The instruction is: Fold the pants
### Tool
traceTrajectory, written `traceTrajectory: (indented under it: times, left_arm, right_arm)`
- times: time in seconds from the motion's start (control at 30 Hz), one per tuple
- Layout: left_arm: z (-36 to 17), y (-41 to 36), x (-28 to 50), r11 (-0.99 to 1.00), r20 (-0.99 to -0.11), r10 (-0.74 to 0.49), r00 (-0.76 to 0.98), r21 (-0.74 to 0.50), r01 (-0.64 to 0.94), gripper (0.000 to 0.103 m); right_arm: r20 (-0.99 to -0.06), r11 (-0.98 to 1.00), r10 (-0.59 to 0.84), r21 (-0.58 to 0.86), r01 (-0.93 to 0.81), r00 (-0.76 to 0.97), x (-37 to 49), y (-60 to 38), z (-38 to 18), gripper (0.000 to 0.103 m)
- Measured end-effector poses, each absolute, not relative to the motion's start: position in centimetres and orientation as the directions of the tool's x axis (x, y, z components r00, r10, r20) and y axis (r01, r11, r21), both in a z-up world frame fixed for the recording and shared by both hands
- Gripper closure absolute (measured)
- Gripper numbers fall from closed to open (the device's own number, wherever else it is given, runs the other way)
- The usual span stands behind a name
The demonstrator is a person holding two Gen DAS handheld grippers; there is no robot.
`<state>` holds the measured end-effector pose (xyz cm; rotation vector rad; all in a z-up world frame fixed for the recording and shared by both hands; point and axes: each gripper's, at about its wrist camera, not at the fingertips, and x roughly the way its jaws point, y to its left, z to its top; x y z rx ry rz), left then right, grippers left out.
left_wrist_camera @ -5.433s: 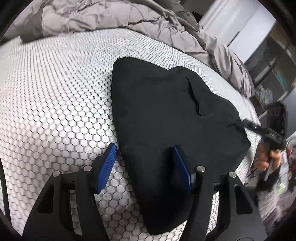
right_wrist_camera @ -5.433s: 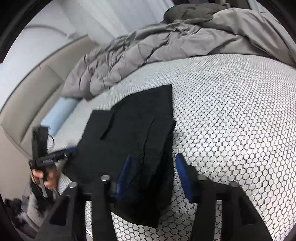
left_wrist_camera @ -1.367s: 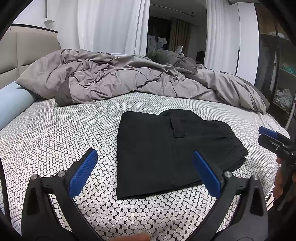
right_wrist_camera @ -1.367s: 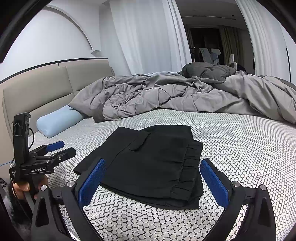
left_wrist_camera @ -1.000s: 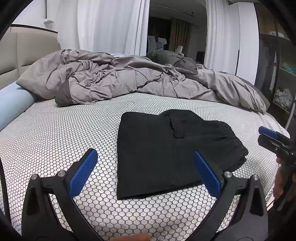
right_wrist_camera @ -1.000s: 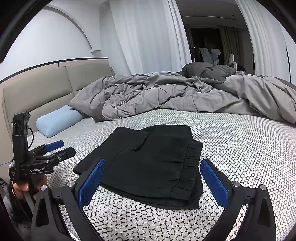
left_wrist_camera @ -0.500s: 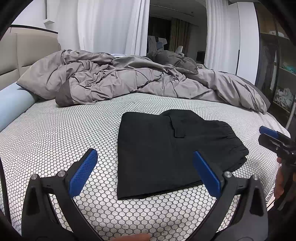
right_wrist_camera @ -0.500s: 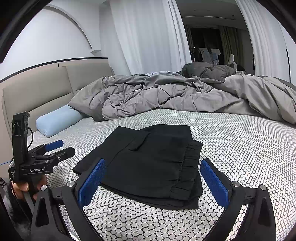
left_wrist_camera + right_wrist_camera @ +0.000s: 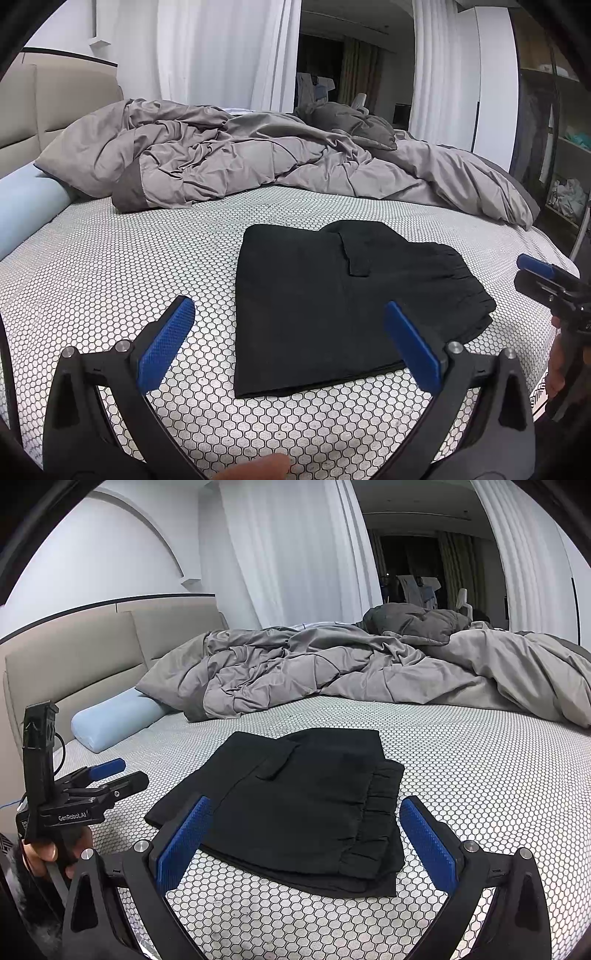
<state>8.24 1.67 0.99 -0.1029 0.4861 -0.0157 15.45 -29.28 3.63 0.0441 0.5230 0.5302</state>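
Against the views from five seconds back, both tongs have pulled away from the black pants: then their blue pads were closed in low over the cloth, and now they are held back off the bed's near edge with nothing between them. Over the last second and a half almost nothing has shifted. The left tongs stand wide open and empty, and so do the right tongs.

The pants lie in a flat, squarish packet of several layers on the bed, near its front edge and well apart from the grey duvet. A pocket flap shows on the top layer, and the gathered elastic waistband runs down the packet's right side, its puckers plain in the right wrist view. The cloth is matte and dark; the mattress cover is white with a fine black honeycomb print. The duvet is crumpled and quilted, and a pale blue bolster pillow lies by the padded beige headboard
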Motion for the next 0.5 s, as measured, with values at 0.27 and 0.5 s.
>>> traceTrajectory:
  times: [0.27,0.5]
  left_arm:
    - [1.0,1.4,8.1,0.995,-0.466,-0.037,0.884,-0.099,-0.011,0.001]
    - [1.3,2.3,8.7,0.996,-0.46,-0.049,0.887,-0.091,0.008,0.001]
  right_arm:
    - [-0.47,0.869,0.485,0.169,-0.464,0.737,15.4,-29.0,3.6,0.0]
    - [-0.474,0.868,0.485,0.157,-0.472,0.735,15.1,-28.6,3.5,0.0]
